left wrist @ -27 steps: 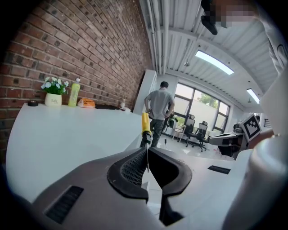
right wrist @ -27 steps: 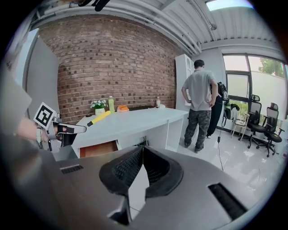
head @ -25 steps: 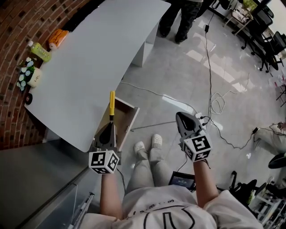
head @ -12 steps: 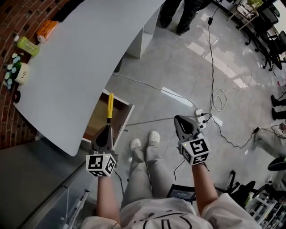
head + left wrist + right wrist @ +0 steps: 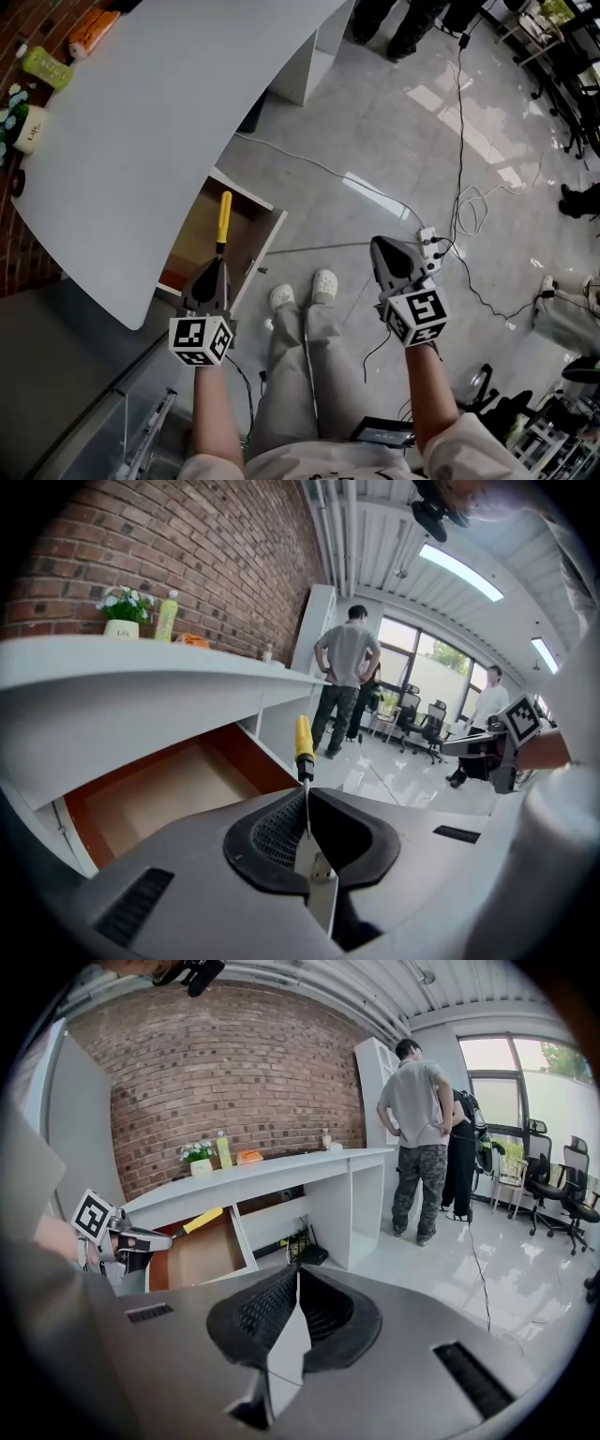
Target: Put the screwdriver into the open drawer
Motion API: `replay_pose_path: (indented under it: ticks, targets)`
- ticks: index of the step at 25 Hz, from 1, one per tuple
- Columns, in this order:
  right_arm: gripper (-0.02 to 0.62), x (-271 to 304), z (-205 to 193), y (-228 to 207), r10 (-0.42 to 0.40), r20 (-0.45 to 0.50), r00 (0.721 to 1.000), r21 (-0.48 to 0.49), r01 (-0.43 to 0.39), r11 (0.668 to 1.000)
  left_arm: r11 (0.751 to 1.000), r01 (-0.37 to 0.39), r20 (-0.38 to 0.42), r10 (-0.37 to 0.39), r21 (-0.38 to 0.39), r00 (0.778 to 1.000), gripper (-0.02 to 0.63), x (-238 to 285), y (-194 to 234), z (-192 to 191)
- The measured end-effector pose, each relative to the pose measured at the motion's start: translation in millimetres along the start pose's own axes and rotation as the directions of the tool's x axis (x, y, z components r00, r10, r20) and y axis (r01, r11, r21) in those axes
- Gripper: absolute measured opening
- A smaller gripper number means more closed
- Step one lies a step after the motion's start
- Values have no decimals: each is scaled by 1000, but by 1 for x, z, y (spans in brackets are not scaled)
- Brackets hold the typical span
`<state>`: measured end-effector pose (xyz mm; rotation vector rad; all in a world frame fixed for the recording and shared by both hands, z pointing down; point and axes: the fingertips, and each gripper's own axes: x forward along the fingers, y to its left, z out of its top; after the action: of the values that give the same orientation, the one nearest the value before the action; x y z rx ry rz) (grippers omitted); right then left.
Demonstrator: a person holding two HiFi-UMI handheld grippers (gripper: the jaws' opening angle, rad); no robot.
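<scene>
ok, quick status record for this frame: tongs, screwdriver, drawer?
left tongs: shut on screwdriver shaft, yellow handle pointing ahead
right tongs: shut, empty, over floor
screwdriver: held in the air over the drawer opening, not laid down
drawer: pulled open under desk, nothing seen inside
task: not yet done

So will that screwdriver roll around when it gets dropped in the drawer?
Probably a bit: the screwdriver has a round-looking yellow handle, so it may roll until a drawer wall stops it. It looks stiff, sticking out straight though the left gripper pinches only its thin metal shaft.
</scene>
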<state>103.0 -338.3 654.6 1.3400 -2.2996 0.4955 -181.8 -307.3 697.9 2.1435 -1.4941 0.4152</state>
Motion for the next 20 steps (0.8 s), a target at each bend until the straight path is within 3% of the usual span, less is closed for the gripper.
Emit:
replay_pose_path:
  ticks: [7,20]
  targets:
    - [21,22,-22,4,22,-25,999,-6,-22,1000,999,-47,-176,43,-21,984,20,24,21,-45]
    - [21,41,-56,1,59,-96,994,-14,-61,998,991,-81,-308,45,-106,950,21,71,37,-76]
